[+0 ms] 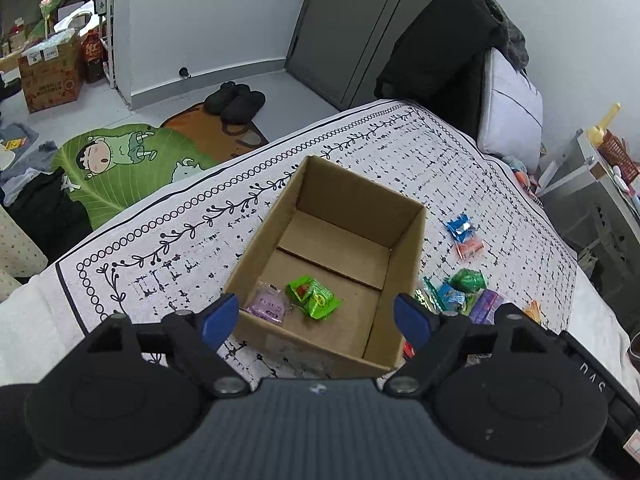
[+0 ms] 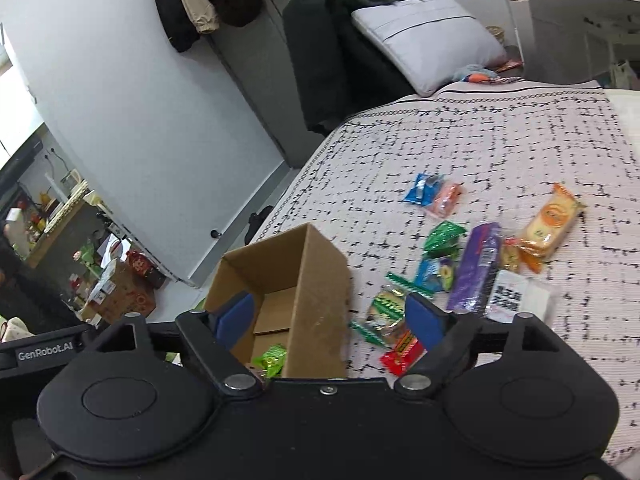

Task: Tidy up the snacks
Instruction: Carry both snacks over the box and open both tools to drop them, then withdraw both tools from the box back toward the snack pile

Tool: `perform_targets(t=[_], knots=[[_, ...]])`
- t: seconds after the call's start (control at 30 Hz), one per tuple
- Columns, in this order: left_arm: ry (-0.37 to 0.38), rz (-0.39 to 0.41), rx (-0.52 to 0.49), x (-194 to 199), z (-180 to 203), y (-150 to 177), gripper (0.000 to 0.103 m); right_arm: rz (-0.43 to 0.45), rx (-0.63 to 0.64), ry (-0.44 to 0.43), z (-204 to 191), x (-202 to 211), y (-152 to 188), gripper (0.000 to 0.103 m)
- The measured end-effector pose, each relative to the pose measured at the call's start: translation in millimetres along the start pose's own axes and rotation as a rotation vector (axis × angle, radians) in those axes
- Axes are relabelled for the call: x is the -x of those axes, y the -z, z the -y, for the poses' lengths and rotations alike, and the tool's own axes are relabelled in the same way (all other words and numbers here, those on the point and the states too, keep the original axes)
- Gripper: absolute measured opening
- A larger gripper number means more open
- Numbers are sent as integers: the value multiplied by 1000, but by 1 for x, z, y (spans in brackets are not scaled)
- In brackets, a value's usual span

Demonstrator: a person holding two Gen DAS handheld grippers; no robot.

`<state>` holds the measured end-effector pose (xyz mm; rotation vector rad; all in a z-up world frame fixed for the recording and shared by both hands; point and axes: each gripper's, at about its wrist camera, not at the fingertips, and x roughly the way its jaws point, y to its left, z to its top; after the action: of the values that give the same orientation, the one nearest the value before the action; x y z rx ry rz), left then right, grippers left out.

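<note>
Through the left wrist camera, I am looking down at an open cardboard box (image 1: 328, 264) sitting on a bed cover (image 1: 440, 152) printed with black vines and dashes. My left gripper (image 1: 316, 314) is hanging over the box's near end with its blue-tipped fingers (image 1: 220, 320) spread wide and grasping nothing. Inside the box, near the 7 o'clock corner, a bright green snack packet (image 1: 314, 294) is lying just beside a pale purple packet (image 1: 269, 305). Outside the box at 3 o'clock, loose snacks are lying on the cover: a blue packet (image 1: 460, 227) touching an orange-pink packet (image 1: 471, 249), and nearer me a crowded cluster of green, blue and purple wrappers (image 1: 466, 292). A pair of black slippers (image 1: 236, 100) is resting on the floor at 11 o'clock.

Through the right wrist camera, I am seeing my right gripper (image 2: 332, 320) held above the box's right wall (image 2: 316, 300), its fingers also released and empty. The green packet (image 2: 272, 358) is showing inside the box at 7 o'clock. The snack pile is spreading toward 2 o'clock: a long purple bar (image 2: 478, 266), an orange biscuit pack (image 2: 550, 222), a white packet (image 2: 516, 294), and a red wrapper (image 2: 402, 354) closest to the right finger.
</note>
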<state>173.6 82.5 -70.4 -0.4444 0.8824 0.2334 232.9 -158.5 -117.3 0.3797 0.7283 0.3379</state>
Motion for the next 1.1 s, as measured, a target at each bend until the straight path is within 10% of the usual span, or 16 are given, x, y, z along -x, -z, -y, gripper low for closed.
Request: perform_targets(t=[1.1], knots=[[15,66,-39,20,90,60,103,34,-72,57,98,60,-11,95]])
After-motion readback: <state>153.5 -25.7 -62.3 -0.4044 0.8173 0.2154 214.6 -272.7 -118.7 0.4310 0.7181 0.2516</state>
